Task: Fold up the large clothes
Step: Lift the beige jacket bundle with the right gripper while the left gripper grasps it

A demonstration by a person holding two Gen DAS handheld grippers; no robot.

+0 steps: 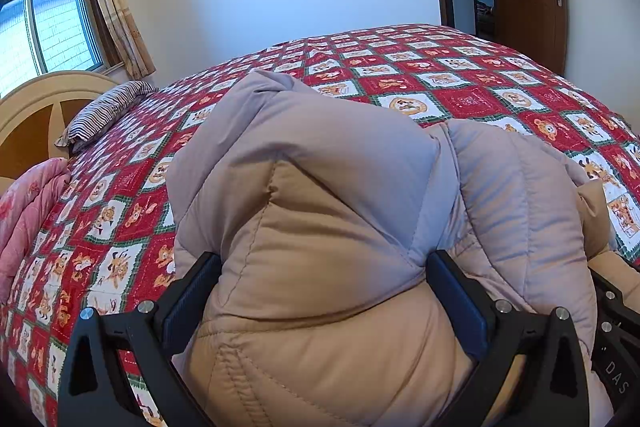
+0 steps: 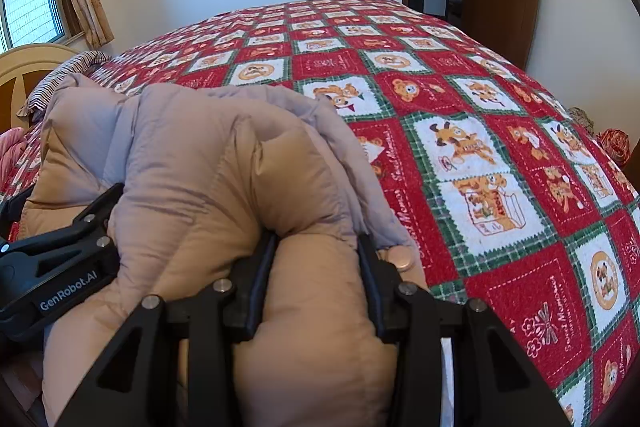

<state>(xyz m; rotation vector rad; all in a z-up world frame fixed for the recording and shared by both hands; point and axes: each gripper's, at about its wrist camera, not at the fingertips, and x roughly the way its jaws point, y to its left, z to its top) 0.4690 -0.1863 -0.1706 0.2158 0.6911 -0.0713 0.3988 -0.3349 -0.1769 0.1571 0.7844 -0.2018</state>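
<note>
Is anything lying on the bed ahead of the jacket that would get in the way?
Nothing visible does. Both grippers, left and right, already clamp the jacket, and the bedspread ahead is bare; the striped pillow lies off to the side.

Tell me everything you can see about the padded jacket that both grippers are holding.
The padded jacket is puffy and quilted, with stitched seams; it looks pale lilac-grey in parts and tan-beige elsewhere. It is bunched up over the red patterned bedspread. The left gripper and the right gripper each pinch a thick fold between their fingers, side by side. A round snap button shows beside the right gripper. Its sleeves cannot be made out.
</note>
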